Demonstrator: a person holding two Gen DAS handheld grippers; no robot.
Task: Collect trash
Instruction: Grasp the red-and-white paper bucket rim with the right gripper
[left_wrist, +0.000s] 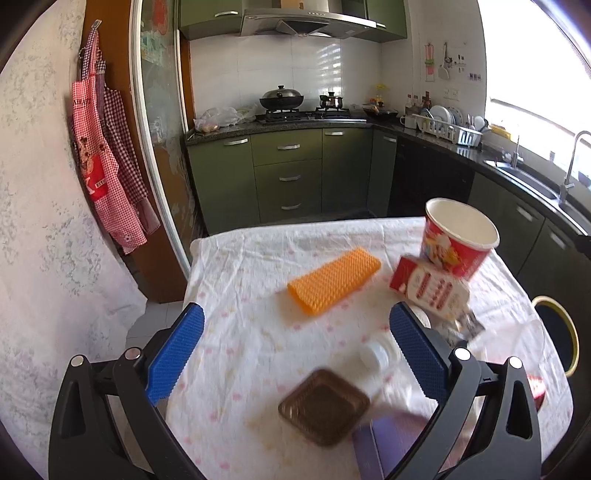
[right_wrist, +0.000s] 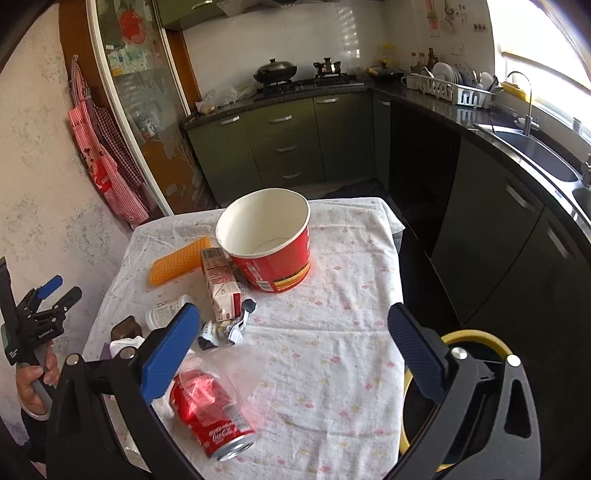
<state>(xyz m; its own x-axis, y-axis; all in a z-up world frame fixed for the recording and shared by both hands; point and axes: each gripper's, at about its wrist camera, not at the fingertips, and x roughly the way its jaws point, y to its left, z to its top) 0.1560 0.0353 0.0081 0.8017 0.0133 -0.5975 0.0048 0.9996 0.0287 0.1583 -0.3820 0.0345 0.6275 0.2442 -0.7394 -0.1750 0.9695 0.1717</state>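
Both of your hand-held grippers hang over the cloth-covered surface (right_wrist: 332, 314) with jaws spread wide and nothing between the blue pads. The left hand-held gripper (left_wrist: 295, 354) sits at the near left edge; in the right wrist view you can see it (right_wrist: 59, 290) off the left side of the surface, your hand (right_wrist: 35, 380) wrapped on its handle. The right hand-held gripper (right_wrist: 293, 350) hovers over the near middle of the cloth.

Trash lies mostly on the left half:
- red paper bucket (right_wrist: 267, 240) — upright, mouth open, inside white, toward the far middle.
- milk carton (right_wrist: 221, 282) lying on its side, touching the bucket's near left base.
- orange mesh sleeve (left_wrist: 334, 280) flat on the cloth, left of the carton, apart from it.
- crumpled foil wrapper (right_wrist: 236, 325) just near the carton's near end.
- small white bottle (right_wrist: 166, 312) on its side, left of the wrapper.
- brown plastic tray (left_wrist: 323, 406) at the near left, a purple item beside it, too blurred to name.
- crushed red cola can (right_wrist: 210, 417) at the near edge, partly under a clear plastic bag (right_wrist: 236, 373), close by your right gripper's left pad.

A yellow-rimmed bin (right_wrist: 458, 398) stands off the near right corner of the surface, below cloth level. The left wrist view is motion-blurred across the near cloth.
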